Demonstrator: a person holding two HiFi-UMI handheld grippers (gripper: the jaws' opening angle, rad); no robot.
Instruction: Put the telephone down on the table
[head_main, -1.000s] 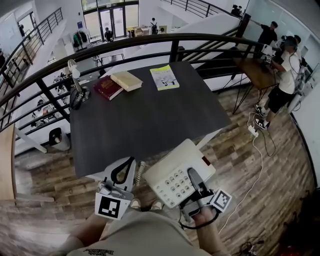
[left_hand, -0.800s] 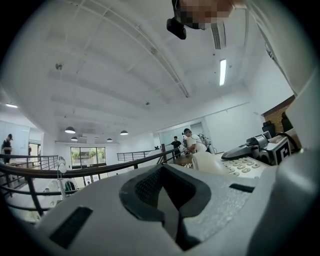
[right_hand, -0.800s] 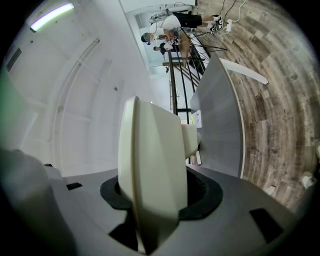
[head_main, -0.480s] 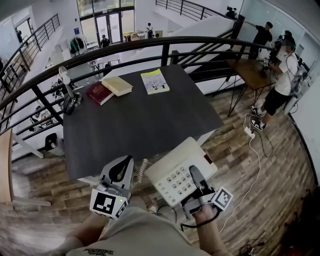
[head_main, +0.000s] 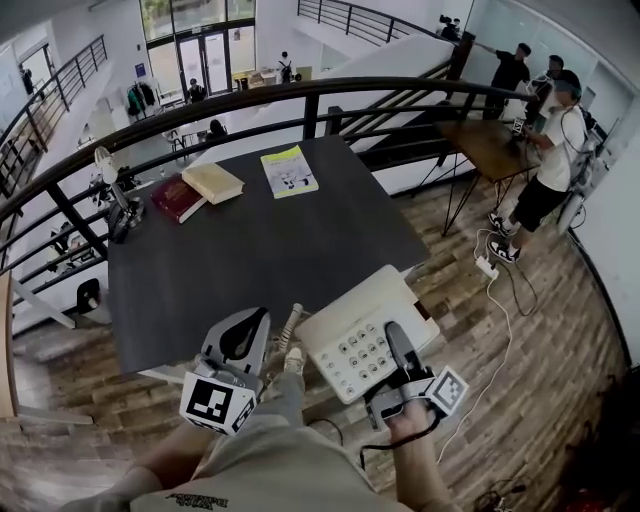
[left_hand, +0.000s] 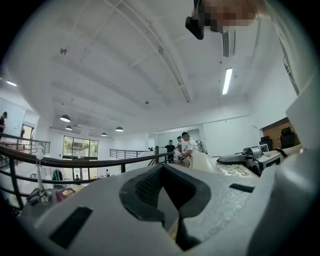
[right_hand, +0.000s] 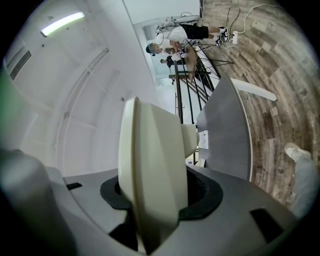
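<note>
The cream telephone (head_main: 350, 330), keypad up, hangs in the air just off the near right edge of the dark table (head_main: 260, 250). My right gripper (head_main: 395, 345) is shut on its right rim, with one finger lying over the top beside the keys. In the right gripper view the telephone's edge (right_hand: 150, 165) fills the space between the jaws of the right gripper (right_hand: 150, 200). A pale cord (head_main: 290, 325) hangs at the telephone's left. My left gripper (head_main: 240, 345) is to the left of it, shut and holding nothing. The left gripper view shows the left gripper (left_hand: 167, 200) with tips together and the telephone (left_hand: 235, 167) to its right.
At the table's far side lie a red book (head_main: 178, 197), a tan book (head_main: 212, 182) and a yellow booklet (head_main: 289, 170); a desk lamp (head_main: 115, 200) stands at the far left corner. A black railing (head_main: 300, 95) runs behind. People stand by a wooden table (head_main: 490, 145) at right.
Both grippers and the telephone have travelled with me along the table's near side; the table now sits further left in the head view. Neither grip has changed.
</note>
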